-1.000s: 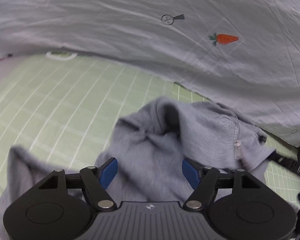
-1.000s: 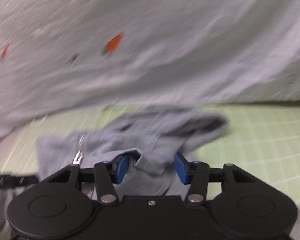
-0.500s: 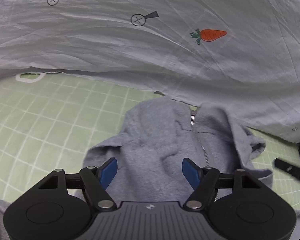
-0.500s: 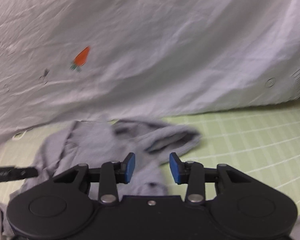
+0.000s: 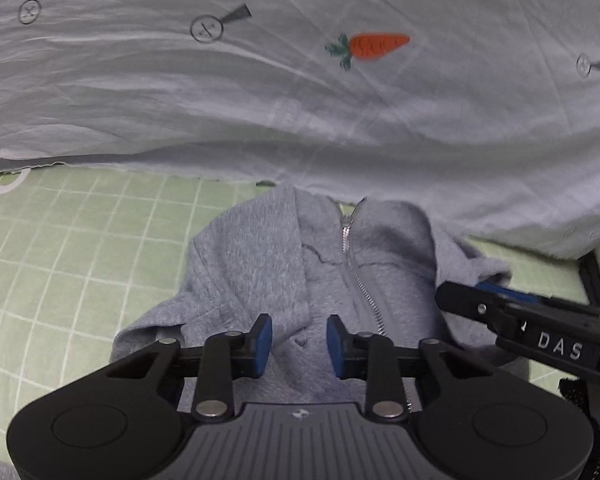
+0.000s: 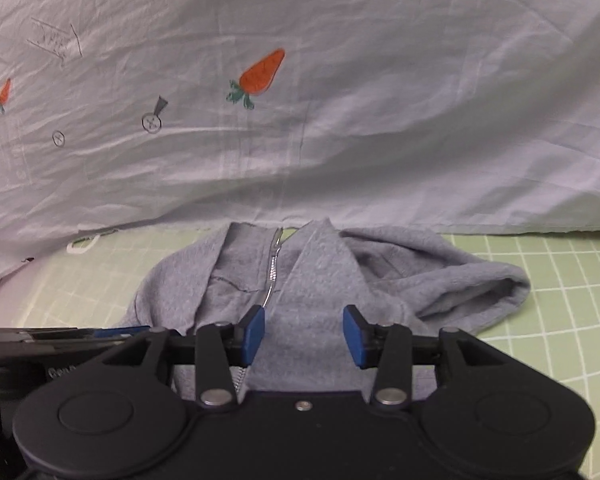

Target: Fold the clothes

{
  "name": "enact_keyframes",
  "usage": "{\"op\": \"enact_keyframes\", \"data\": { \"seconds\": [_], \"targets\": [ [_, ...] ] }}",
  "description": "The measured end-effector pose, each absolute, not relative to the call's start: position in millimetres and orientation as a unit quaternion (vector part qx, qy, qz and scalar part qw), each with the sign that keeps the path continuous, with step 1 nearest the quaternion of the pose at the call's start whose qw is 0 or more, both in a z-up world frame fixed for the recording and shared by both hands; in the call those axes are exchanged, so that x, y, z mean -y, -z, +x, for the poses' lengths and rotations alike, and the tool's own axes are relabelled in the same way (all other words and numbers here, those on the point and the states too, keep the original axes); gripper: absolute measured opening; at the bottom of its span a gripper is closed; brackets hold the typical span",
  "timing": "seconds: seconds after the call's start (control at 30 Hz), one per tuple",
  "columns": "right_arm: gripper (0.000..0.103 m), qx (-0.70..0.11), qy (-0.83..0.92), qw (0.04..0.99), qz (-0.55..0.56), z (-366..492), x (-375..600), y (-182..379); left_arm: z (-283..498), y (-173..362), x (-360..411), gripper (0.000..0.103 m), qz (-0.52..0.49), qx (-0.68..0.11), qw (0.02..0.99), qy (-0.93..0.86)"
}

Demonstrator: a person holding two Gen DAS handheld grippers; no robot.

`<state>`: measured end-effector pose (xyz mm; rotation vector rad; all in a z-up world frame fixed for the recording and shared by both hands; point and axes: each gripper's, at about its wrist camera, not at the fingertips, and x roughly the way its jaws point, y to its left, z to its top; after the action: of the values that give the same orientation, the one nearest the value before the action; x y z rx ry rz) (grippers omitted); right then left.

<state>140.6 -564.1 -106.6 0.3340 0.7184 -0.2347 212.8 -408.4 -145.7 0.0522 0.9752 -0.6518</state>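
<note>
Left wrist, jaws closing (grey hoodie (image 5: 260, 264) between)

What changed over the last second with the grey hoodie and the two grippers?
The hoodie went from a rumpled heap to lying flatter on the green mat, its zipper now showing down the front. The left gripper had wide jaws; they are now closing over the fabric. The right gripper narrowed, and its jaws are now opening again. The carrot-print sheet behind stayed in place.

Left tool (image 5: 299, 340) closing — right tool (image 6: 304, 336) opening
</note>
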Motion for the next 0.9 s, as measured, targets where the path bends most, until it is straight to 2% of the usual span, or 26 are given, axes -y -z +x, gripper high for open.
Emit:
{"op": "enact_keyframes", "data": {
  "seconds": [0.07,0.1,0.23,0.27,0.33,0.37,0.4,0.47,0.73,0.9],
  "targets": [
    [0.056,-0.354,0.12,0.912,0.168,144,563,109,215,151,411,0.042,0.033,-0.469,0.826,0.311],
    [0.059,-0.357,0.121,0.911,0.168,146,562,110,216,154,413,0.043,0.039,-0.473,0.823,0.313],
    [0.059,-0.38,0.122,0.906,0.14,148,555,117,215,160,413,0.045,0.054,-0.472,0.822,0.315],
    [0.056,-0.386,0.122,0.905,0.132,149,553,119,215,161,412,0.045,0.051,-0.472,0.821,0.316],
    [0.041,-0.392,0.121,0.904,0.122,145,551,121,216,162,407,0.042,0.042,-0.473,0.822,0.315],
    [0.02,-0.39,0.122,0.905,0.12,141,551,121,216,162,405,0.036,0.037,-0.473,0.822,0.315],
    [0.009,-0.385,0.128,0.907,0.118,135,552,120,216,161,403,0.032,0.033,-0.474,0.823,0.312],
    [0.002,-0.364,0.15,0.913,0.111,120,555,117,216,158,397,0.005,0.026,-0.474,0.825,0.306],
    [0.002,-0.336,0.247,0.901,0.123,52,600,101,204,136,358,0.003,0.008,-0.454,0.849,0.269],
    [0.008,-0.347,0.243,0.893,0.152,31,614,104,194,121,306,0.002,-0.117,-0.455,0.851,0.234]
  ]
}}
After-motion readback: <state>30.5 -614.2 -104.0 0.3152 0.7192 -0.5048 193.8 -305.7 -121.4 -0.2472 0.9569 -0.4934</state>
